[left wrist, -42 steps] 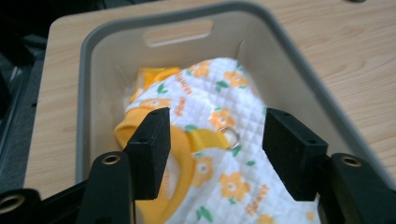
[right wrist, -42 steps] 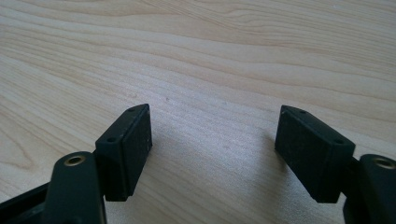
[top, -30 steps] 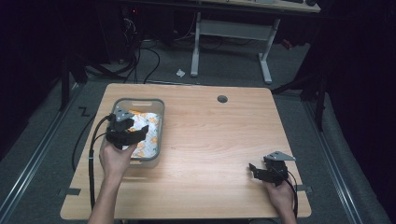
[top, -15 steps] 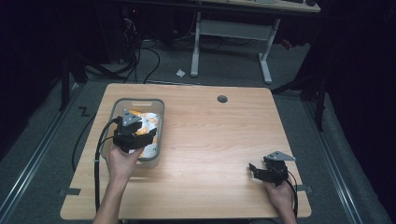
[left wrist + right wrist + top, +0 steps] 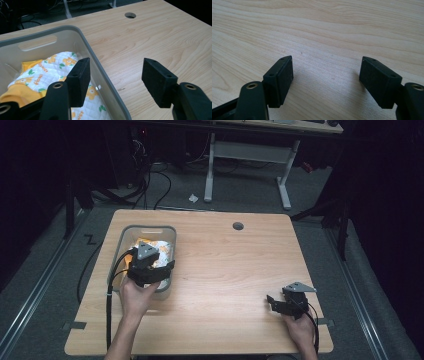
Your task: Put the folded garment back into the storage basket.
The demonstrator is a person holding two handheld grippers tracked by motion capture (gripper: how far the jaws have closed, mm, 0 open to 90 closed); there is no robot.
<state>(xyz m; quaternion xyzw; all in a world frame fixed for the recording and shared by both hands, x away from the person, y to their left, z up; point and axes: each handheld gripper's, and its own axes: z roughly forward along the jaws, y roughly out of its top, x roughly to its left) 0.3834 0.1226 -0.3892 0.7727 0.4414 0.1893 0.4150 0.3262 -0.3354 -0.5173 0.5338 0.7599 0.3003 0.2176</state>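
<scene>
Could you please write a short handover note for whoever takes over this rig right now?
Left gripper: jaws open, straddling the near right wall of the grey plastic bin, one jaw inside, one outside above the table; nothing gripped.
Right gripper: jaws open and empty, low over the bare light wooden table near its right front corner.
Things: the white quilted cloth with orange flowers and yellow trim lies crumpled inside the bin at the table's left side.
Done: nothing lifted out yet.
Left: probably grasp the cloth or the bin wall; the right gripper is free to help.
</scene>
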